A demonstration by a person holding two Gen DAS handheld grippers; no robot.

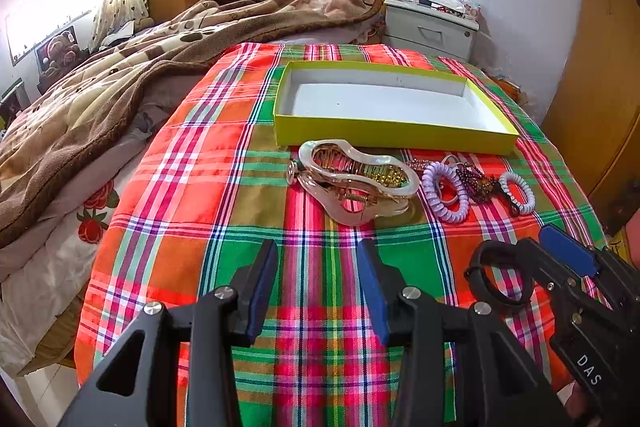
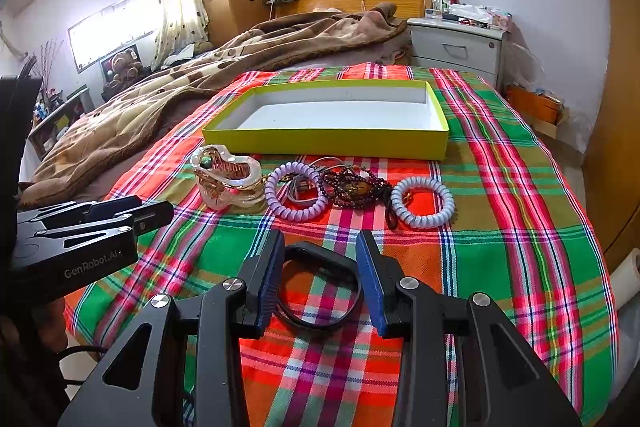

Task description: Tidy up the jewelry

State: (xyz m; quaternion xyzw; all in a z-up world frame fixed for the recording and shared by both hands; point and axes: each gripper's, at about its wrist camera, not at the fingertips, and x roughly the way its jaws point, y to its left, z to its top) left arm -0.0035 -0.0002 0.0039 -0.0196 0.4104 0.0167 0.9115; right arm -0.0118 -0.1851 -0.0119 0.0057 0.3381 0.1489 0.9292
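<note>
An empty yellow-green box [image 1: 394, 137] [image 2: 326, 146] lies on the plaid cloth. In front of it lie a pearly hair claw clip [image 1: 354, 181] [image 2: 230, 183], two lilac coil hair ties [image 1: 446, 193] [image 2: 296, 197] [image 2: 423, 203] and a dark beaded bracelet [image 1: 480, 183] [image 2: 354, 189]. A black band [image 2: 320, 287] [image 1: 500, 277] lies between the fingers of my right gripper [image 2: 320, 275] [image 1: 560, 259], whose jaws stand around it without clamping. My left gripper [image 1: 318, 287] [image 2: 120, 217] is open and empty over the cloth, short of the clip.
The plaid cloth [image 1: 224, 187] covers the foot of a bed. A brown blanket [image 1: 120, 75] is piled to the left. A white nightstand [image 1: 430, 25] stands behind. A wooden wardrobe [image 1: 600, 87] stands at the right.
</note>
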